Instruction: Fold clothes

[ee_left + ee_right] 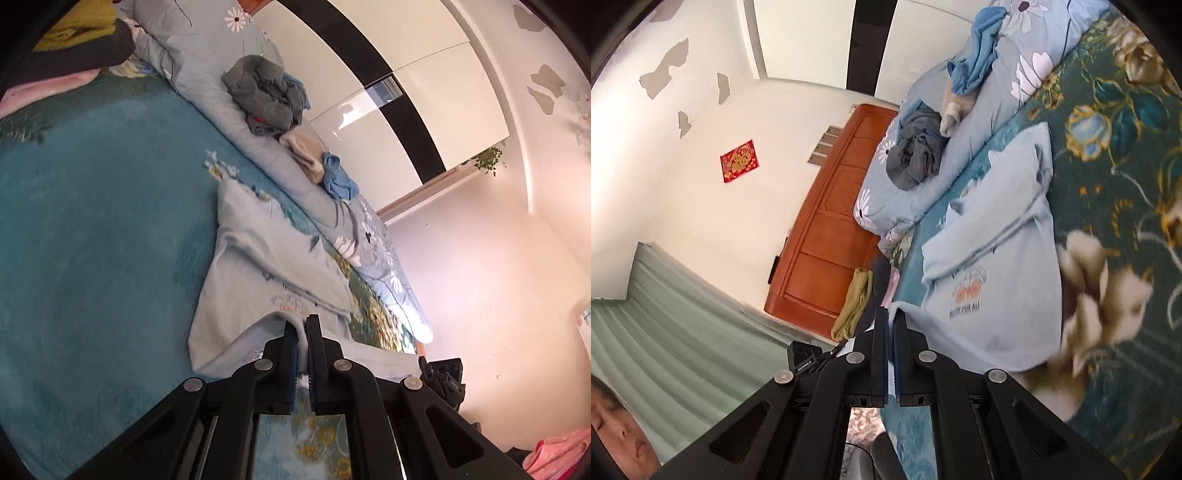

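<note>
A pale blue shirt (266,266) with an orange print (967,290) lies partly folded on the teal flowered bedspread (92,206). My left gripper (302,326) is shut on the shirt's near hem, which is lifted off the bed; cloth shows between the blue pads. In the right wrist view my right gripper (889,321) is shut on another corner of the same hem, the fabric stretching away from it to the right. The other gripper's black body (443,376) shows at the right of the left wrist view.
A rolled light-blue flowered quilt (207,66) runs along the far side of the bed, with a grey garment (264,94), a beige one (304,153) and a blue one (338,177) on it. Folded clothes (855,302) sit by the wooden headboard (827,229). A person's face is at the lower left of the right wrist view.
</note>
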Motion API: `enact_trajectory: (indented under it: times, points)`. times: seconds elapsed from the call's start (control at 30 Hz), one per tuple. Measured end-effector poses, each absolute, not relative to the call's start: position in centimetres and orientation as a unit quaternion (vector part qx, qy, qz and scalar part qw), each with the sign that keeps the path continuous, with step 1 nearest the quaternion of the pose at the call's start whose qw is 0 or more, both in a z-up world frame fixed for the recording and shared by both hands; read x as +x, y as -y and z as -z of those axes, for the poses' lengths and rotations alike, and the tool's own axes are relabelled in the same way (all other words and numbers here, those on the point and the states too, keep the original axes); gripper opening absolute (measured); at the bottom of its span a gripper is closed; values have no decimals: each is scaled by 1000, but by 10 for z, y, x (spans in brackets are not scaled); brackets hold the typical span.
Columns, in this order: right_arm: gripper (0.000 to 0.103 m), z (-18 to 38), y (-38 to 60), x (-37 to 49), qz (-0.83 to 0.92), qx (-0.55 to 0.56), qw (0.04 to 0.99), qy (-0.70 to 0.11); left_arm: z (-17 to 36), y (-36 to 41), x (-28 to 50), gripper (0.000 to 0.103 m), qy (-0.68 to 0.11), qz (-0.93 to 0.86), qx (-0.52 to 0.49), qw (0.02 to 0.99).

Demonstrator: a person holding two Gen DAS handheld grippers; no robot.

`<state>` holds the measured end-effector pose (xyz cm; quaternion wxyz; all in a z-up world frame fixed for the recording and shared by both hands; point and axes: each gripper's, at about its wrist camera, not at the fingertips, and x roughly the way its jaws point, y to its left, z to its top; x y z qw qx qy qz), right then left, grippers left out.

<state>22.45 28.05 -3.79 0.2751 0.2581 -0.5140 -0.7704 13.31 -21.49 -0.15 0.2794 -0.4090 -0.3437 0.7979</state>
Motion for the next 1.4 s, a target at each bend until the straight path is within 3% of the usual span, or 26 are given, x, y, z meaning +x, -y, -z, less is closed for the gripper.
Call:
enact_trajectory:
  times: [0.4,0.9,0.97,1.03,1.07,1.33,1.4]
  points:
    - [2,73,-336,98,756,289,161,565,19,155,-26,5,366,-797,-429,215]
    - [5,113,-347,32,728,353,111,577,87,158,-85,6,432,-755,-465,167]
    - [7,109,-347,34,739,349,108,566,86,160,-84,17,440,-750,-461,177]
    - [19,102,-348,38,752,344,105,553,82,163,-82,56,438,-755,-455,179]
    - [32,99,-348,40,756,340,109,548,78,165,-81,60,433,-760,-449,183]
    - [35,97,-334,42,757,382,130,514,77,161,-79,59,361,-772,-492,180]
    - [30,96,-328,40,760,397,135,497,79,157,-79,59,355,-771,-496,184]
